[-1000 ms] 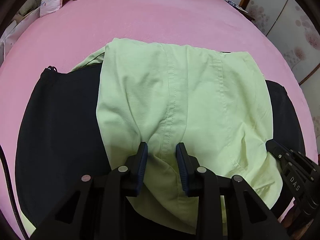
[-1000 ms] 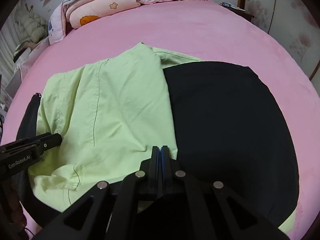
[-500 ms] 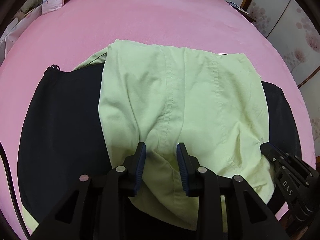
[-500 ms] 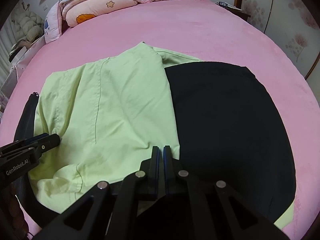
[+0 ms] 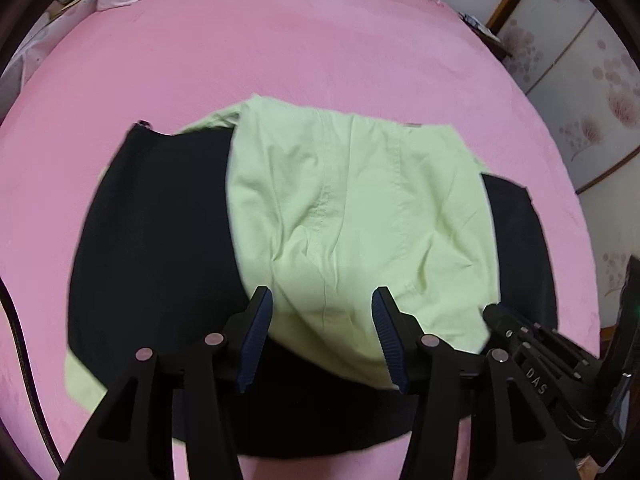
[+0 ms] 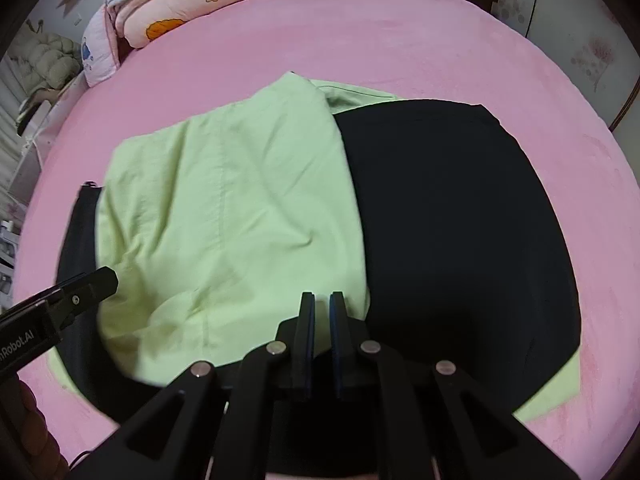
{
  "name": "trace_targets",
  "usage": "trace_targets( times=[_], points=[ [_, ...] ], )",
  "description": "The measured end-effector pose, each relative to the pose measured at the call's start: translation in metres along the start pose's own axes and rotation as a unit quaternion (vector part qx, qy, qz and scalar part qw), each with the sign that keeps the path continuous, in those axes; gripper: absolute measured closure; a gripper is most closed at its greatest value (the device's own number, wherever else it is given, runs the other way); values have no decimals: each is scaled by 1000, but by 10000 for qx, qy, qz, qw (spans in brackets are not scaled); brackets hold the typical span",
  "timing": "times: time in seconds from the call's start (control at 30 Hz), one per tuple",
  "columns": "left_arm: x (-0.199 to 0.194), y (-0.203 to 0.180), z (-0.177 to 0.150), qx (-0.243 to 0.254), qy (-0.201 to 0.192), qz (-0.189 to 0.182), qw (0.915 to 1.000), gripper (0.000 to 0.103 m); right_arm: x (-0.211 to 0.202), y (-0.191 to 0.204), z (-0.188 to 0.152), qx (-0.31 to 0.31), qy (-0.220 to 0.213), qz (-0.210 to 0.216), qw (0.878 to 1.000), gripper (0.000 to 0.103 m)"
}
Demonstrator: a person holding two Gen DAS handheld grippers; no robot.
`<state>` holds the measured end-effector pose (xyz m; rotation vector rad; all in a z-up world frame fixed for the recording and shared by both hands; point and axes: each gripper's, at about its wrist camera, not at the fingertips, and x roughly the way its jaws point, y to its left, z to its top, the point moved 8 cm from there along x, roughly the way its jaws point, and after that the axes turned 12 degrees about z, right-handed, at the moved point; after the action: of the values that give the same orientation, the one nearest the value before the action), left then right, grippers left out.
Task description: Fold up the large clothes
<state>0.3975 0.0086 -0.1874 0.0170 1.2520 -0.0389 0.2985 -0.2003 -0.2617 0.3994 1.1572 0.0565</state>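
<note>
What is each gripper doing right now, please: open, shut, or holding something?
Left gripper: jaws opening, above the light green fabric, gripping nothing.
Right gripper: nearly shut with a thin gap, nothing between the pads.

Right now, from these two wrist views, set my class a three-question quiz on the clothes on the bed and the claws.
1. True or false: the light green cotton garment lies on top of the black fabric garment.
2. What colour is the bed sheet? A blue, B pink, C white.
3. Fill in: fabric pinched in the left claw: ____.

Key: 1 true. 2 B. 3 none; its jaws are opening and the green cloth lies below them, ungripped. The right claw is nearly shut, nothing between its pads.
</note>
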Motion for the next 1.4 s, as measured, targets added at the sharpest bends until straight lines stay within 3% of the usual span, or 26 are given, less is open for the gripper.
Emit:
trace_targets(
  times=[0.07,0.23,0.43,0.7,1.0,1.23,1.4],
  points=[
    [-16,6,-2,-124,-66,-3,9999,52,-11,4,-3,34,39,46,10000,96],
    [-54,32,-12,-443,-184,-80,9988,36,-37,19,-12,50,43,258,9996,95],
    [-63,75,-49,-1224,236,-421,9913,34,-57,46,-21,-153,8,465,9988,95],
    [-20,128,-109,-2282,747,-762,9678,34,-53,72,-20,-459,-190,505,9975,90],
    [25,140,-140,-3181,737,-1591,9317,34,-42,85,-15,-520,-593,579,9952,90],
    [52,139,-134,-3541,443,-2052,9114,35,-31,85,-18,-542,-661,546,9948,90],
    [64,140,-109,-3565,41,-2200,9080,35,-27,87,-20,-626,-714,581,9938,90]
  ],
)
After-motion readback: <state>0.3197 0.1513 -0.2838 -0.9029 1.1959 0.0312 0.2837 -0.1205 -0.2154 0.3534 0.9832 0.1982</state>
